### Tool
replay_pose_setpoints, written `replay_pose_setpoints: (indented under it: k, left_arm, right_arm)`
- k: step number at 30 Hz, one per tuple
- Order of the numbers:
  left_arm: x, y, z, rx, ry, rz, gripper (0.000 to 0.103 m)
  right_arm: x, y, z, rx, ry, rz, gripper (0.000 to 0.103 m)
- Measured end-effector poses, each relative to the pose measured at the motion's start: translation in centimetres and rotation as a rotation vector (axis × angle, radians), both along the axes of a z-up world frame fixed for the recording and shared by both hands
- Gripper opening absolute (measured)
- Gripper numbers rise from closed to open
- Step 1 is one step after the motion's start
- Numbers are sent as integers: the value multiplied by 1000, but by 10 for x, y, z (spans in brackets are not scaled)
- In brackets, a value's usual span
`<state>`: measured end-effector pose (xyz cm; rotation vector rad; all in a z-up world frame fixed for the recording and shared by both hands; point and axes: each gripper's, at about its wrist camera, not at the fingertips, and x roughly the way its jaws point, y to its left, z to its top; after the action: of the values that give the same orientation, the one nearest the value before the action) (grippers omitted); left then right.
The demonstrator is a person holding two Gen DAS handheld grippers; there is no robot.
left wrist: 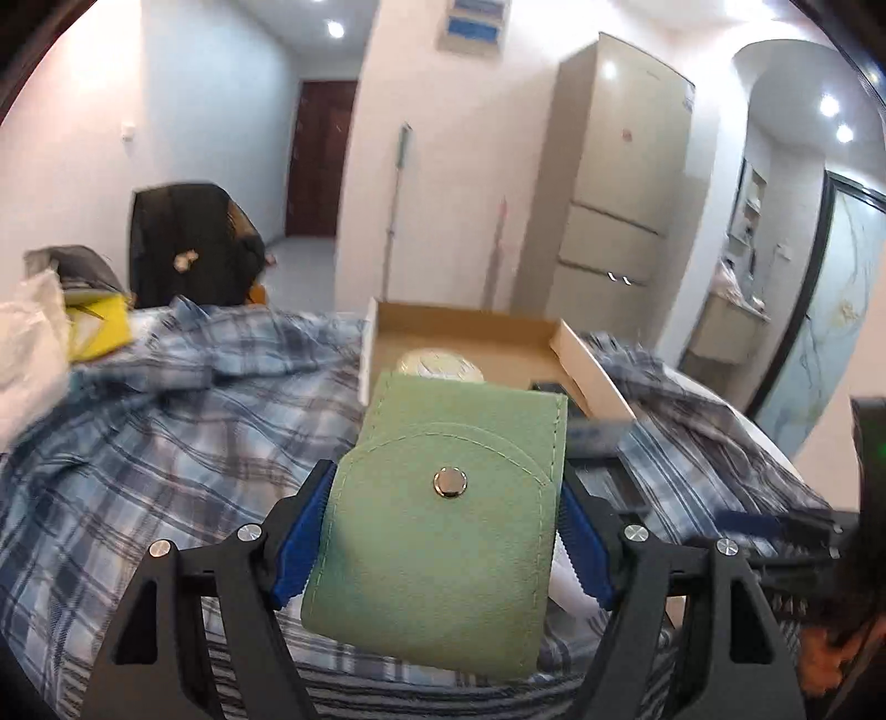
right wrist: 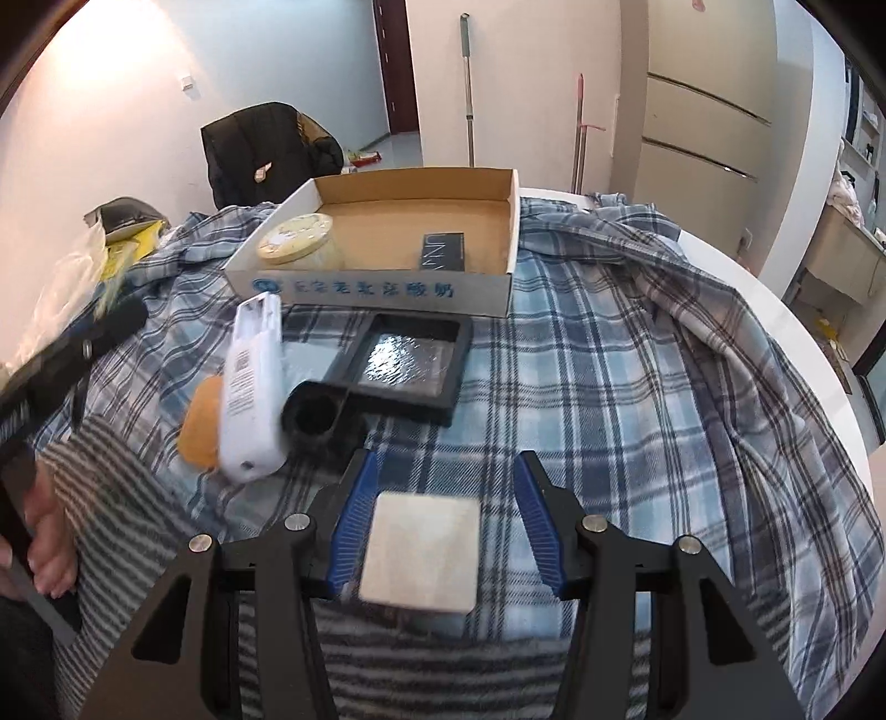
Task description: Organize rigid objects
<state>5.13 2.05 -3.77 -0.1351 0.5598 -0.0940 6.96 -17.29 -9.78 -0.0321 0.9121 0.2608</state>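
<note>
- Left gripper (left wrist: 443, 531) clamps my green pouch (left wrist: 443, 498), held up short of the cardboard box (left wrist: 470, 327); soft sides could slip.
- Right gripper (right wrist: 437, 531) stands apart around a beige block (right wrist: 421, 554) on the desk, unpinched; a bump shifts it.

We see both views evenly lit by round ceiling lights (left wrist: 335, 29), which throw bright glare spots on the fridge (left wrist: 609, 72) far beyond the fingers. In the right wrist view a warm glow washes the wall (right wrist: 111, 66) up and left of the fingers. Shadows under the fingers are soft. Fisheye bending curves the room, with black corners. Motion blur smears the plaid cloth (left wrist: 166, 421) left of the left fingers, and a hand (right wrist: 44, 531) far left of the right fingers.
</note>
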Motion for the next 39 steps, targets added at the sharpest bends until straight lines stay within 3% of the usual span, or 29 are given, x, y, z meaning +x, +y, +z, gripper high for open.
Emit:
replay_pose_setpoints:
  k: [5,9,21,24,34,39]
  left_arm:
    - [-2,-14,-1,64,-15,-27,77]
    - [-5,-16,1,72,-30,-22,77]
    - [-8,-21,1,98,-39,-22,77]
    - [-5,-21,-1,100,-25,-25,77]
    - [-4,-20,-2,105,-22,-17,77]
    - [-5,-20,-2,105,-25,-12,77]
  right_arm:
    - [3,2,-11,-8,57,-11,50]
    - [4,-3,-18,24,82,-27,50]
    - [5,11,-31,-10,132,33,51]
    - [3,14,-33,-48,115,30,45]
    - [-2,21,-33,-112,81,42,44]
    - [-7,5,-29,-30,53,-1,43]
